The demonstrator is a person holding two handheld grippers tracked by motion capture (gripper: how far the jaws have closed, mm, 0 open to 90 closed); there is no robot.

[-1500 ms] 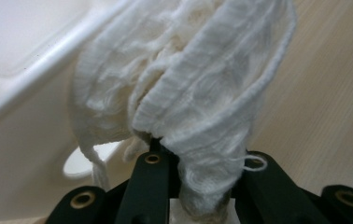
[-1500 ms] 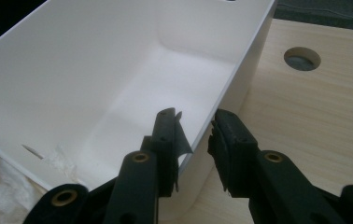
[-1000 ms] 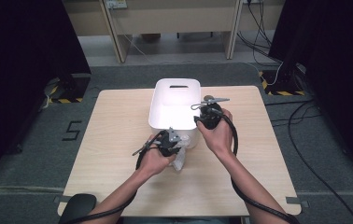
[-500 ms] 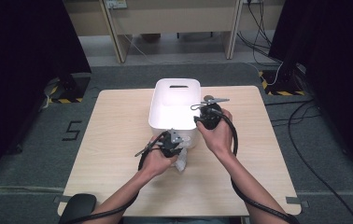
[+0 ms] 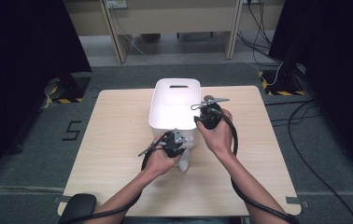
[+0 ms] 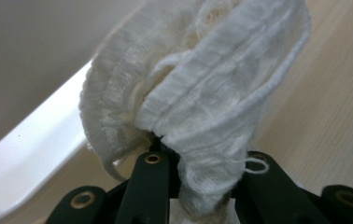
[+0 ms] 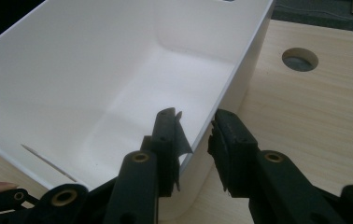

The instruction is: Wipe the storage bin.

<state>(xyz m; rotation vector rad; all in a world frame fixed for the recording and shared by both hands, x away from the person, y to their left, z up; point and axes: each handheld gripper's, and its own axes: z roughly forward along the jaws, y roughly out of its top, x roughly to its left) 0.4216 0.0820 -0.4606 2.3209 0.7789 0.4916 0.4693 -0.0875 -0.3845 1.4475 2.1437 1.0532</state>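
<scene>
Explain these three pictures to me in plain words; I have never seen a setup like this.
A person sits at a wooden table with a hand-held two-jaw gripper in each hand. The high view looks down from above. The other two come from cameras riding on each gripper.

A white bin stands on the table. The left gripper is shut on a white knitted cloth, just beside the bin. The right gripper straddles the bin's wall, one jaw inside and one outside; whether it presses on the wall I cannot tell.
</scene>
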